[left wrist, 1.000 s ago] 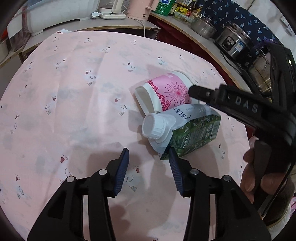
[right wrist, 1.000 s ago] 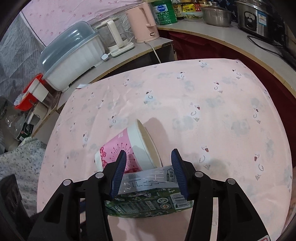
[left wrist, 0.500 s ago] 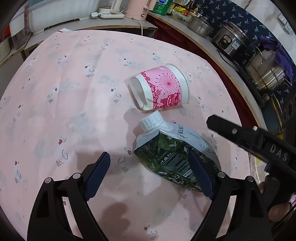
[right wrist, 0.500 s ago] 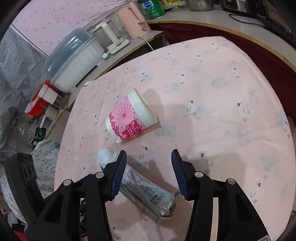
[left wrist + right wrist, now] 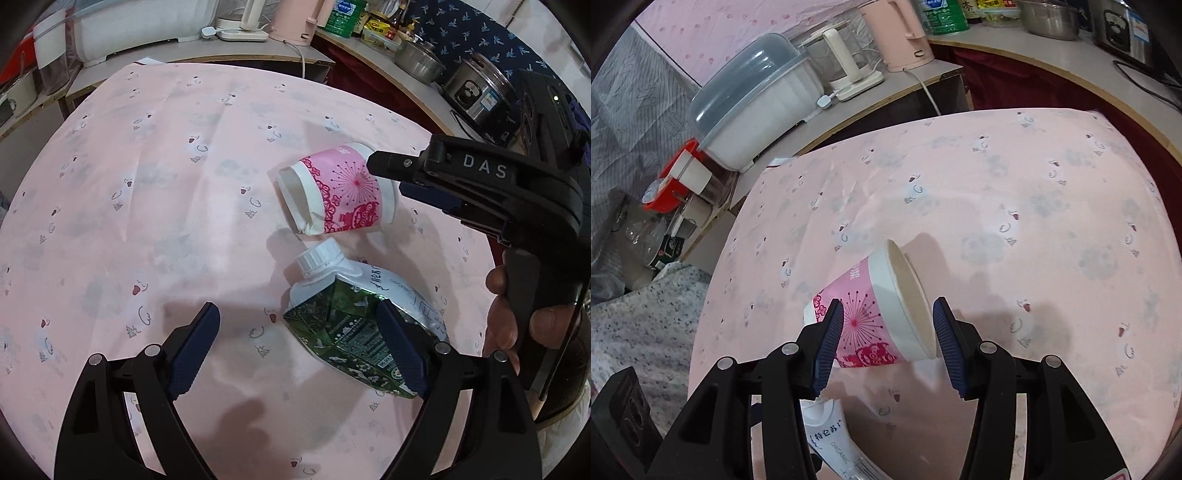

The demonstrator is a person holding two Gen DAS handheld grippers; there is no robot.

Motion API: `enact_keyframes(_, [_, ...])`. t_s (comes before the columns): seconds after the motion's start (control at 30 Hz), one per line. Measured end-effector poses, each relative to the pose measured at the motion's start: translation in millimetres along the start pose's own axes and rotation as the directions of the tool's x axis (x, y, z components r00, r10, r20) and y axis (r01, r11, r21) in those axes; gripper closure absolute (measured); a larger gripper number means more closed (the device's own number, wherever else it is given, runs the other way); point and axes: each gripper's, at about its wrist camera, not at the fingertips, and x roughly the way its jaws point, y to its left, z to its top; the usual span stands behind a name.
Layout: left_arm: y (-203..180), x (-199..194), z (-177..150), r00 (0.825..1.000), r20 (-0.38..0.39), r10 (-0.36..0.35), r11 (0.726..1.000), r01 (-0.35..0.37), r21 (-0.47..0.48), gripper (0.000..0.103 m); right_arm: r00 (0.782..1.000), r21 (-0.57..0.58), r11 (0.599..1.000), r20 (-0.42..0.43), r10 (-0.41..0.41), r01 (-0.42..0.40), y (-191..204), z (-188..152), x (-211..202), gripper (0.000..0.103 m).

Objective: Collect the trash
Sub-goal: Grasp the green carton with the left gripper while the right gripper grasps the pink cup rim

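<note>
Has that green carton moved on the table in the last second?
Yes. The carton lay against the pink cup a second ago; now a strip of tablecloth shows between them, with the carton nearer the left tool.

Matt paper cup (image 5: 338,194), glossy printed carton (image 5: 354,325) — soft pink cloth (image 5: 147,184).

"DAS" is printed in white on the right gripper (image 5: 413,181), and "ORGANIC" can be read on the carton (image 5: 838,446) lying beneath its fingers.
</note>
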Motion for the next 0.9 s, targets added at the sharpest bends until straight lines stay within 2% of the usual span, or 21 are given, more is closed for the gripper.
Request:
enact_keyframes(0.1, [2.0,5.7,6.1,1.0,0.001,0.023,1.0,-0.023,-0.01,0.02,0.999,-0.022,1.0,-0.038,0.013,-0.014,4.8,3.3,15.9,0.054])
enact_keyframes(0.17, [2.2,8.3,8.2,0.999,0.002,0.039,0.999,-0.039,-0.011,0.02,0.998,-0.046,0.999,-0.055,0.004,-0.007,8.4,1.4,21.1,0.065])
enact_keyframes(0.2, [2.6,8.8,8.6,0.999,0.003,0.042,0.999,-0.042,-0.011,0.02,0.999,-0.051,0.999,-0.05,0.006,-0.009,8.4,-1.2,19.1,0.066])
enact_keyframes(0.23, [2.4,9.2,9.1,0.999,0.003,0.044,0.999,-0.044,-0.012,0.02,0.999,-0.051,0.999,-0.043,0.009,-0.012,8.2,-3.2,16.0,0.071])
enact_keyframes(0.37, [-0.1,7.4,6.5,0.999,0.003,0.049,0.999,-0.049,-0.008,0.02,1.0,-0.016,1.0,-0.018,-0.005,0.005,-1.3,-17.6,-5.5,0.093])
enact_keyframes(0.43, [-4.7,5.6,2.7,0.999,0.003,0.05,0.999,-0.05,0.002,0.021,1.0,0.011,1.0,-0.003,-0.025,0.025,-9.4,-30.8,-18.9,0.1])
enact_keyframes(0.6, [-22.9,1.2,-8.8,0.999,0.004,0.045,0.998,-0.045,0.045,0.021,0.999,0.073,0.996,0.025,-0.048,0.046,-27.0,-68.6,-49.1,0.1])
enact_keyframes(0.9, [-49.7,0.1,-23.8,0.999,-0.004,0.035,0.995,-0.034,0.092,0.02,0.998,0.131,0.99,0.033,-0.058,0.053,-43.6,-114.7,-80.5,0.099])
